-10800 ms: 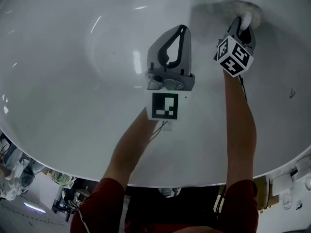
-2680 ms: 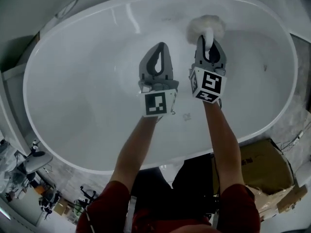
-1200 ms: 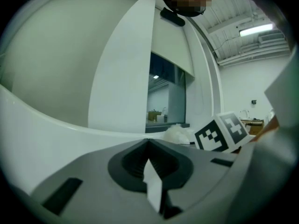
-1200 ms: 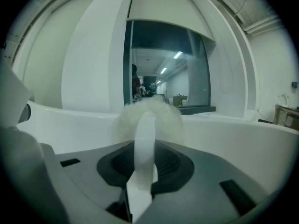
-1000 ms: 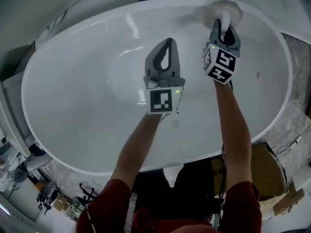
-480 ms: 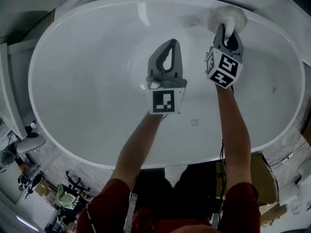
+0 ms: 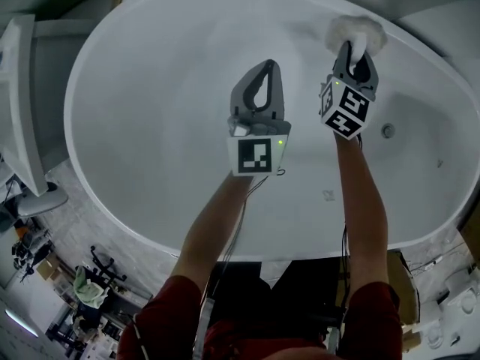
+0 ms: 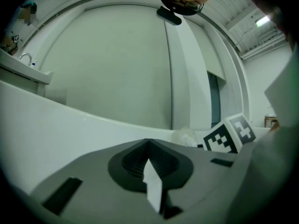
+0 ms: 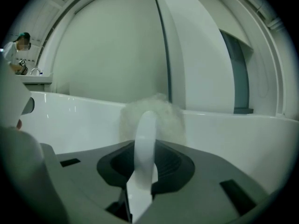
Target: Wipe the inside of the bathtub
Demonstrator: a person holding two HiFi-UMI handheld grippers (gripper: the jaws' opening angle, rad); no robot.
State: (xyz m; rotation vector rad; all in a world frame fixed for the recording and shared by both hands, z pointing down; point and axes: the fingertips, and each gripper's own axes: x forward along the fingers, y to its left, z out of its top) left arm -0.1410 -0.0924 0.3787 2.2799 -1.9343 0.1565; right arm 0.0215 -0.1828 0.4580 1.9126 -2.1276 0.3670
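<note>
Presently, the right gripper (image 7: 352, 49) is clamped on the white handle (image 9: 145, 139) of a fluffy duster (image 7: 357, 30), whose head lies against the far inner wall of the tub (image 7: 150, 126), close under the rim. The left gripper (image 7: 263, 67) hangs over the tub's middle, beside the right one and apart from it, jaws pressed together with nothing between them. A round fitting (image 7: 387, 130) shows on the tub surface near the right gripper.
</note>
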